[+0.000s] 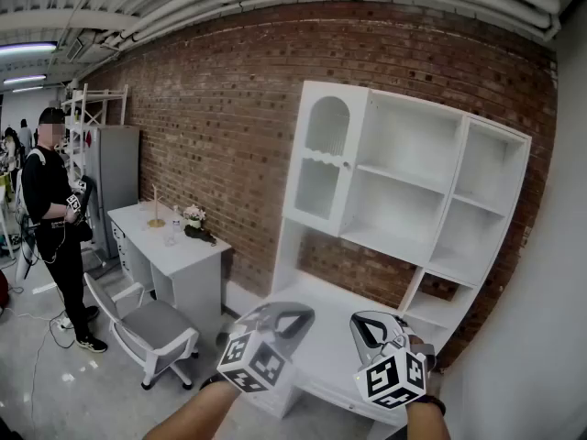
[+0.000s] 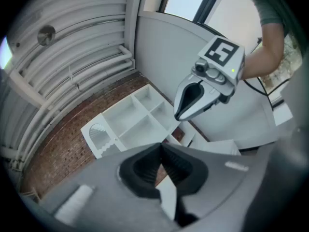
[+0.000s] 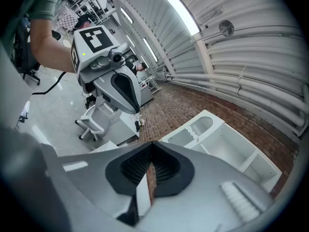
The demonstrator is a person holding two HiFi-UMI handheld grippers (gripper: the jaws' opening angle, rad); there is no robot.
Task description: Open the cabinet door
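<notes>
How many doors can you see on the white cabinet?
1: the arched-window door at the white cabinet's upper left. Its other compartments are open shelves; its lower part is partly hidden, so more could be there.

Holding the left tool (image 1: 286, 319) and the right tool (image 1: 372, 328) side by side low out front, near but apart, both aimed roughly level, jaws pressed together with nothing between them.

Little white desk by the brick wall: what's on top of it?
The desk shows a candle on a gold holder, white flowers and something small and clear. The flowers cover the bit behind them.
</notes>
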